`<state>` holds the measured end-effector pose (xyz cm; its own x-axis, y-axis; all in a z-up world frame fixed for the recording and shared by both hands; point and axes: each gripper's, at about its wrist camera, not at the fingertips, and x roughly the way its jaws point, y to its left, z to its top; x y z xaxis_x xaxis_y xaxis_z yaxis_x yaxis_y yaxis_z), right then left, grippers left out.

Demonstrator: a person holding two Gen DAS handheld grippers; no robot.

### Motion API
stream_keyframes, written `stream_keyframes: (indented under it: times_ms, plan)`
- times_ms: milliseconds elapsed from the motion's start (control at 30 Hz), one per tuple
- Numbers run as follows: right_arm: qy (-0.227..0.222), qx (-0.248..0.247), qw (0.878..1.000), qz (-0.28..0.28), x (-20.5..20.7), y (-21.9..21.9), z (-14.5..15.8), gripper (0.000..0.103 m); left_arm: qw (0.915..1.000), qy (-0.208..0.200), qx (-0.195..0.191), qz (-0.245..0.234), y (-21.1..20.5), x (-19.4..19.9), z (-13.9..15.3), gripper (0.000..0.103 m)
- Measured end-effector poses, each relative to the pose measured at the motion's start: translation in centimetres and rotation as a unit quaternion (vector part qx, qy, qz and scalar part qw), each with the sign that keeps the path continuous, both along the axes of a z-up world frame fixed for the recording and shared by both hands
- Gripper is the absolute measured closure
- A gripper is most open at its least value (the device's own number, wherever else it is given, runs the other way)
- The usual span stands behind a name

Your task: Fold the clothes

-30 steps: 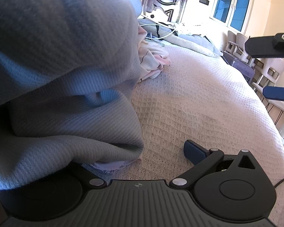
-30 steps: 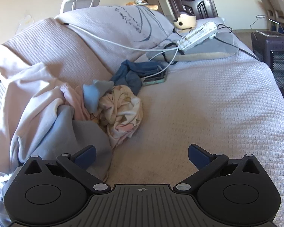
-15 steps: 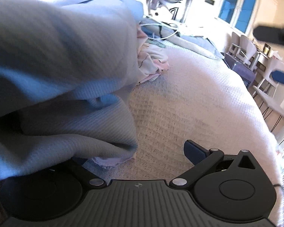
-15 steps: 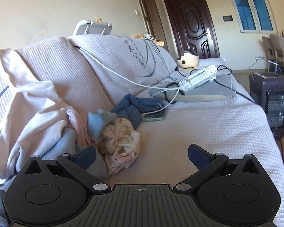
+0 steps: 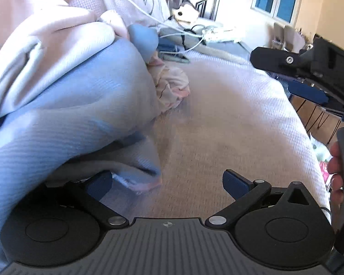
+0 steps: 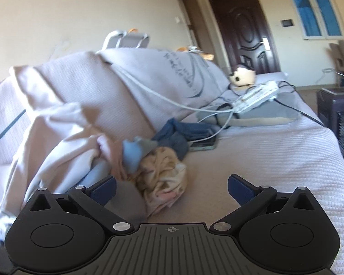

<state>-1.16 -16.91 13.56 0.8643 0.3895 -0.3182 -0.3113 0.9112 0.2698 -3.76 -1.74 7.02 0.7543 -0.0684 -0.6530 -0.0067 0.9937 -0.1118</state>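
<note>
A light blue ribbed garment [image 5: 80, 105] bulges at the left of the left wrist view, under a pale pink one [image 5: 45, 36]. Its hem hangs just past the left finger of my left gripper [image 5: 167, 181], which is open with nothing between its fingers. A crumpled cream patterned garment [image 5: 172, 87] lies beyond. My right gripper [image 6: 172, 186] is open above the sofa seat, its left finger near the blue garment [image 6: 96, 171] and the cream bundle [image 6: 162, 171]. A dark blue garment [image 6: 178, 133] lies behind. The right gripper [image 5: 309, 78] also shows at the right edge of the left wrist view.
The sofa's waffle cover [image 6: 275, 151] stretches right of the pile. A phone [image 6: 204, 145], a power strip [image 6: 256, 96] with white cables and a grey cushion [image 6: 263, 116] lie at the far end. A dark heater [image 6: 339, 114] stands beyond the seat edge. A hand [image 5: 334, 167] holds the right tool.
The blue garment has slid off the left gripper's left finger, which now shows. The right gripper's view has risen from the seat toward the sofa back and door.
</note>
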Motion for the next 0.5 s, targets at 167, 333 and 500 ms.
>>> stream_keyframes:
  times_ms: [167,333,500]
  plan:
    - [0.001,0.012,1.0,0.002,-0.3,-0.4,-0.3,0.0,0.9977,-0.046,0.05,-0.003,0.3,-3.5,1.9,0.0]
    - [0.01,0.011,1.0,0.002,-0.1,-0.4,-0.5,0.0,0.997,-0.047,0.062,0.0,0.5,-4.9,2.7,0.0]
    - [0.018,-0.013,1.0,0.019,-0.1,0.5,-0.7,0.0,0.9975,-0.035,0.06,0.005,1.9,-5.4,2.5,0.0]
